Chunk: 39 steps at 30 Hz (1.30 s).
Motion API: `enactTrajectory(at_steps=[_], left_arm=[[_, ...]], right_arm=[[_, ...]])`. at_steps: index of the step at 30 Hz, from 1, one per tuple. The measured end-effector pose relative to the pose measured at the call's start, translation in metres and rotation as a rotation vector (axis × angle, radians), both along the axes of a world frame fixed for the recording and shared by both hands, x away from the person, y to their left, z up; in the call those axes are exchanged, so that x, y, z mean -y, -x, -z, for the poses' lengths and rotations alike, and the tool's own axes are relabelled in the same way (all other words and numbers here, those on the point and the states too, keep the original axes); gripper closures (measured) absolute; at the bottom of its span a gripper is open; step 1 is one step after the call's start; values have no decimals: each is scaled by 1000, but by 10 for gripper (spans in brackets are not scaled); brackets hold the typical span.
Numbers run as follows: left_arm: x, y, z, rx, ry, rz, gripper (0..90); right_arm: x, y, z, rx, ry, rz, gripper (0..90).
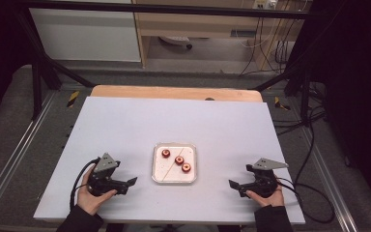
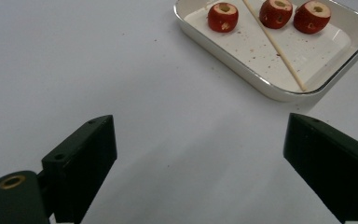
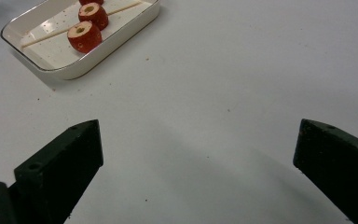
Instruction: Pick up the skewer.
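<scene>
A white rectangular tray lies at the middle of the white table. In it sit three cored red fruits in a diagonal row, beside a thin wooden skewer. My left gripper rests on the table left of the tray, open, nothing between its jaws. From the left gripper view the tray lies ahead to the right, with the fruits and the skewer. To the tray's right, my right gripper stands open and empty. The right gripper view has the tray at upper left, fruits inside.
The white tabletop has bare room all around the tray. A wooden board edge runs along the far side. Black frame bars and cables stand off the table's edges.
</scene>
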<state>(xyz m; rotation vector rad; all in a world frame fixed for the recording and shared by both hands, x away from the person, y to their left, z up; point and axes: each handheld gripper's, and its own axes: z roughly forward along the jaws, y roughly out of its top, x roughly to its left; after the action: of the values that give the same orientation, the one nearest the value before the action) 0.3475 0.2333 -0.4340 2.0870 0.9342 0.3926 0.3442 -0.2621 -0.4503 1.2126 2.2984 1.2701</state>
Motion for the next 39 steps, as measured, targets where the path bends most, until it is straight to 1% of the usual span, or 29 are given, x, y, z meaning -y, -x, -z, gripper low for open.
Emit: enactTrajectory(at_steps=[1,3,7,11,12,13,14,15,18,19,20,21,22,23,25,27,28,29,30,31,33,34,36,39], left_arm=[[0,0,0,0,0,0,95],[5,-1,-5,5,1,0,106],[19,-4,-12,10,-7,8,117],[40,-9,-20,11,-28,28,146],[47,-11,-22,11,-26,31,146],[53,-13,-24,10,-24,33,166],[57,-13,-24,8,-23,35,166],[65,-15,-25,7,-25,39,191],[82,-18,-24,-3,-47,44,215],[87,-20,-22,-7,-52,45,256],[94,-23,-19,-22,-54,42,276],[98,-24,-17,-34,-56,40,295],[98,-24,-17,-34,-56,40,328],[102,-26,-15,-43,-61,39,369],[109,-28,-11,-47,-71,28,438],[115,-29,-8,-57,-71,24,498],[119,-30,-6,-55,-79,14,531],[121,-30,-5,-56,-80,9,531],[124,-31,-3,-60,-80,7,550],[127,-31,-2,-58,-84,0,599],[131,-31,1,-53,-95,-11,640],[133,-31,2,-55,-99,-16,640],[135,-31,4,-61,-98,-23,714],[137,-30,7,-52,-110,-31,766]], right_arm=[[0,0,0,-2,1,-1,18],[0,0,0,0,4,-2,18],[0,0,1,3,7,-3,18],[0,0,0,1,4,-4,19],[0,0,0,1,4,-4,19],[0,0,0,4,7,-6,18],[0,0,0,4,7,-6,18],[0,0,0,2,6,-6,19],[0,0,0,2,5,-5,18],[-1,0,0,2,4,-2,19],[-1,0,0,2,4,-3,18],[0,0,0,7,7,-6,19],[-1,0,1,8,8,-6,18],[-1,0,1,7,8,-6,19],[-1,0,1,4,9,-6,18],[-1,0,1,3,8,-6,19],[-1,0,1,3,7,-6,19],[-1,0,1,3,7,-6,19],[-1,0,1,5,8,-8,19],[-1,0,1,4,7,-8,19],[-1,0,1,4,4,-5,19],[-1,0,1,4,4,-5,19],[-1,0,1,6,2,-6,19],[-1,0,1,5,3,-7,19]])
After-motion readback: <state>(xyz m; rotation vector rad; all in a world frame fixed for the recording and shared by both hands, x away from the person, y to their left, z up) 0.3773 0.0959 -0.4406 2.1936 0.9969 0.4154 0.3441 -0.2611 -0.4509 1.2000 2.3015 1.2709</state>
